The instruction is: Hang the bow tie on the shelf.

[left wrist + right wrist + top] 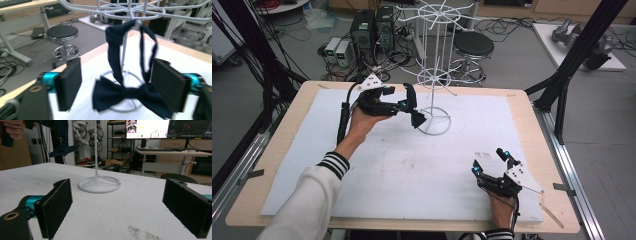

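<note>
- Up at the far left, my left gripper (117,87) stood wide around the navy bow tie (130,96), strap hooked on the white wire rack (434,75).
- Right gripper (492,162) rested wide, near right.
- Tugging might have tipped that rack.

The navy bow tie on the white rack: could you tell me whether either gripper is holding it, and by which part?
Neither. The bow tie hangs by its strap from the rack, between the left gripper's open jaws, untouched. The right gripper rests open, holding nothing.
</note>
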The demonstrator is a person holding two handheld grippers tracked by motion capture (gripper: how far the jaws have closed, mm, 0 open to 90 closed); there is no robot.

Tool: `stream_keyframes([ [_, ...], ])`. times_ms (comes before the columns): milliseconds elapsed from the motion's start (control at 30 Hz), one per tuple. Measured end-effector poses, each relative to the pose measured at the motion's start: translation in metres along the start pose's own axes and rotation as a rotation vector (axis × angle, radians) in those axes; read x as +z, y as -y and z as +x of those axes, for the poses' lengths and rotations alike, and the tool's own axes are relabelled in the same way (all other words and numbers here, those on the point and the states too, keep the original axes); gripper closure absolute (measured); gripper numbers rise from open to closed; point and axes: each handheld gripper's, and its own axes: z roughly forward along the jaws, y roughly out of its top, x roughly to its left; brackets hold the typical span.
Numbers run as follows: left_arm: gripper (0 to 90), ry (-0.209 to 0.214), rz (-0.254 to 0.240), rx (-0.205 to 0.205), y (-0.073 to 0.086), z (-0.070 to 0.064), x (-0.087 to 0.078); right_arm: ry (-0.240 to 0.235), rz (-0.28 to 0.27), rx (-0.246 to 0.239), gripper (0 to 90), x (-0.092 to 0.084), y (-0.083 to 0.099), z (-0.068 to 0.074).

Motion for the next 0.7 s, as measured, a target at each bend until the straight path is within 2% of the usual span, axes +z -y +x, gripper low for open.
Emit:
stream_keyframes([
  [67, 19.1, 0.010, -0.030, -0.002, 0.009, -0.001, -0.010, 0.003, -0.005, -0.007, 8.2, 0.000, 0.000, 0.000],
  [133, 18.7, 0.004, -0.049, 0.007, 0.018, -0.002, -0.025, 0.000, -0.002, 0.000, 8.2, 0.000, 0.000, 0.000],
  [200, 18.7, 0.002, -0.057, 0.032, 0.027, -0.004, -0.039, 0.001, -0.008, -0.009, 8.1, 0.000, 0.000, 0.000],
  [267, 18.6, 0.011, -0.092, 0.029, 0.036, -0.007, -0.056, 0.002, -0.007, -0.004, 8.1, -0.001, 0.000, 0.001],
  [367, 18.6, 0.012, -0.117, 0.076, 0.052, -0.014, -0.082, 0.002, -0.007, -0.004, 8.2, -0.001, 0.000, 0.001],
  [400, 18.6, 0.012, -0.109, 0.095, 0.058, -0.015, -0.092, 0.002, -0.007, -0.004, 8.1, -0.001, 0.000, 0.001],
  [500, 18.6, 0.007, -0.141, 0.081, 0.079, -0.016, -0.120, 0.002, -0.008, -0.009, 8.1, 0.000, 0.000, 0.000],
  [633, 18.5, -0.034, -0.221, 0.039, 0.114, -0.017, -0.157, 0.002, -0.006, -0.010, 8.1, -0.001, 0.000, 0.001],
  [700, 18.5, -0.057, -0.230, 0.051, 0.127, -0.019, -0.168, 0.001, -0.007, -0.012, 8.1, 0.000, 0.000, 0.001],
])
